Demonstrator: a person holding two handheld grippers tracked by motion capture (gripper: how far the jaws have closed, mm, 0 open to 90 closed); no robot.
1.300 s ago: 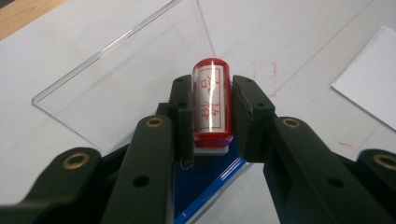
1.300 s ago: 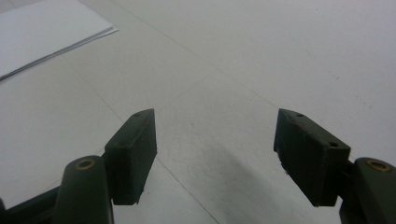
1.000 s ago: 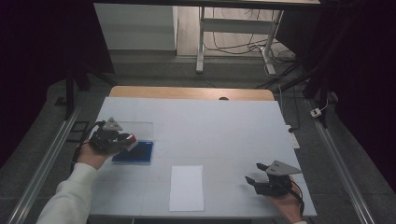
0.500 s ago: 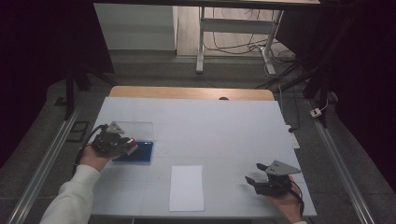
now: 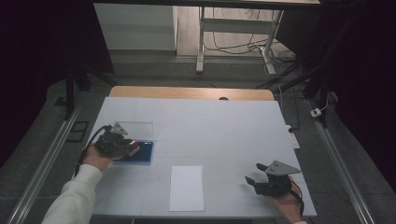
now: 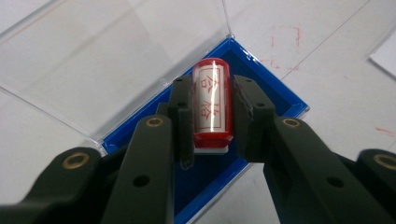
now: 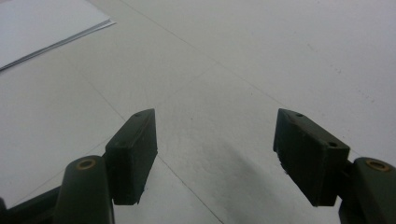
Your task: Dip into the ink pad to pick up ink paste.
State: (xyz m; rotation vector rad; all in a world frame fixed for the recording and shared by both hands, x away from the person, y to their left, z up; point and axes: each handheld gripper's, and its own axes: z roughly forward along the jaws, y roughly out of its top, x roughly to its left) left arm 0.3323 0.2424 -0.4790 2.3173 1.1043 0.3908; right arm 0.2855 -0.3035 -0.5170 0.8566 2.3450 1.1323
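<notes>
High view: white table [image 5: 215, 121], person's arms come in from the bottom edge. Left gripper [image 5: 122, 144] sits at the table's left side, over the near-left part of a blue ink pad tray [image 5: 140, 153]; something red shows at its tip. The tray's clear lid [image 5: 135, 129] lies flat open on the far side of the tray. A white paper sheet [image 5: 187, 187] lies near the front edge, about mid-table, well apart from the tray. Right gripper [image 5: 256, 179] is at the front right, low over bare table, jaws spread, nothing between them, apart from the paper.

Left gripper view: left gripper [image 6: 212, 116] clamps a red cylindrical stamp [image 6: 212, 100] between both pads, jaws narrow, pads touching its sides. Stamp has a label with red characters along its length and a white base toward the camera. It is above the blue ink pad tray [image 6: 275, 100]; whether it touches the pad, cannot tell. Clear lid [image 6: 107, 56] lies hinged open beyond. Faint red stamp marks on the table at upper right.

Right gripper view: right gripper [image 7: 215, 154] has jaws wide, empty, bare white table below. Paper sheet [image 7: 42, 23] corner at upper left, away from the jaws.
</notes>
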